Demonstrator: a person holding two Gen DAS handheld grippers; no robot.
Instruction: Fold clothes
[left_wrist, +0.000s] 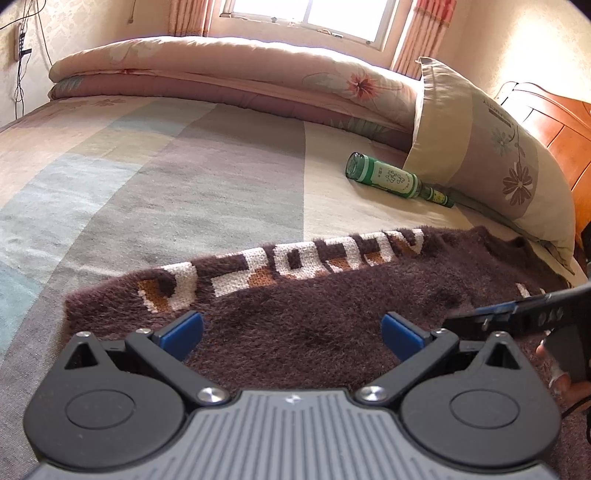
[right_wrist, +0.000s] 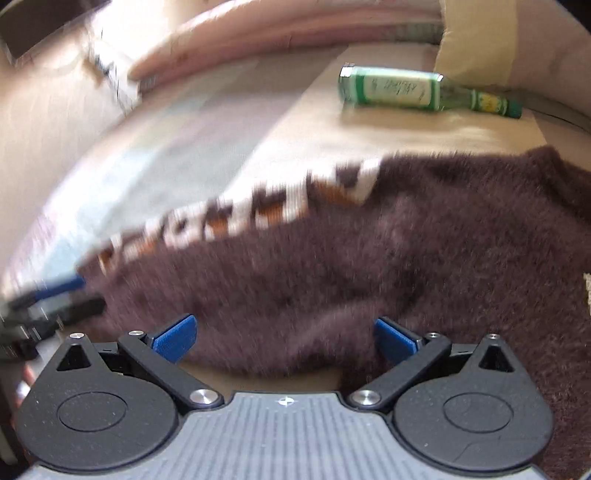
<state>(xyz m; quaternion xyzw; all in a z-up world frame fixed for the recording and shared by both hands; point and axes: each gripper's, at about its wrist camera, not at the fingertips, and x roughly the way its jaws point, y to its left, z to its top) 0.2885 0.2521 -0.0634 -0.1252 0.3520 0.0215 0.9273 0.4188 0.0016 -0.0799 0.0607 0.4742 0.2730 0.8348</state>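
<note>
Knitwear was the whole business: the fuzzy brown sweater (left_wrist: 314, 295) lay flat on the striped bedspread (left_wrist: 147, 166), its band of white and orange lettering (left_wrist: 280, 264) along the far edge, which I judged to be a fold line or hem turned away from me. I had my left gripper (left_wrist: 291, 332) low over the near part of the cloth with its blue pads (left_wrist: 183, 332) spread wide and nothing between them, placed there, I think, so I could take the near edge for the next fold. My right gripper (right_wrist: 284, 338) hung likewise over the near hem, fingers parted and empty; its view was smeared, so I could not tell whether the pads touched the pile. A strip of bare sheet showed just under it, so that hand sat right at the garment's border. A green glass bottle (left_wrist: 395, 179) lay on its side well beyond the sweater, beside the pillow (left_wrist: 480, 147), clear of the folding, with the rolled quilt (left_wrist: 229, 70) further back by the window
</note>
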